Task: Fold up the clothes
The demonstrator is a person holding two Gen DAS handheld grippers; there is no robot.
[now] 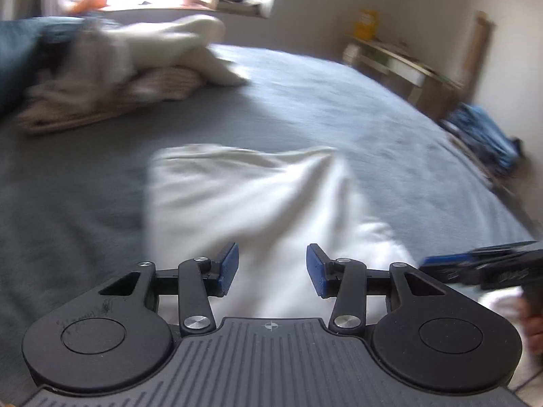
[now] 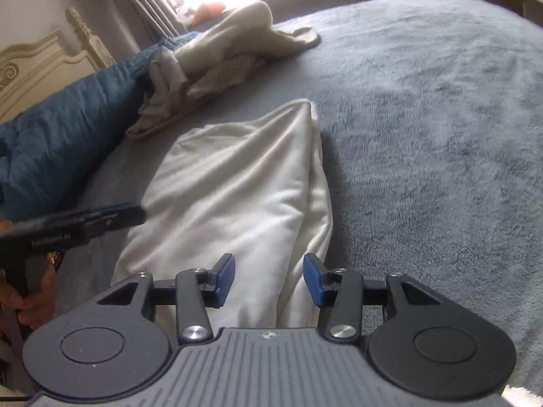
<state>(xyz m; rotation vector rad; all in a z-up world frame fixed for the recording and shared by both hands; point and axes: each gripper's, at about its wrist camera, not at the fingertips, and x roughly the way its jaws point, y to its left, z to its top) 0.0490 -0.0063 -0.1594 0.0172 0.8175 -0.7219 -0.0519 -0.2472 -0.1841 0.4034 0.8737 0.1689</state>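
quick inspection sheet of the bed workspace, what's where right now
surface: grey fleece bedcover, bare on its right side.
job's things: white garment lying partly folded and creased in front of both grippers; heap of beige and cream clothes farther back near the window.
clutter: blue duvet bunched at the left by the headboard.
grippers: left gripper open over the white garment, nothing between its fingers; right gripper open over the garment's near end, nothing held.
cables: nothing seen.
surroundings: bright windowsill with small things too blurred to name; desk along the right wall; blue bundle on the floor beside the bed.
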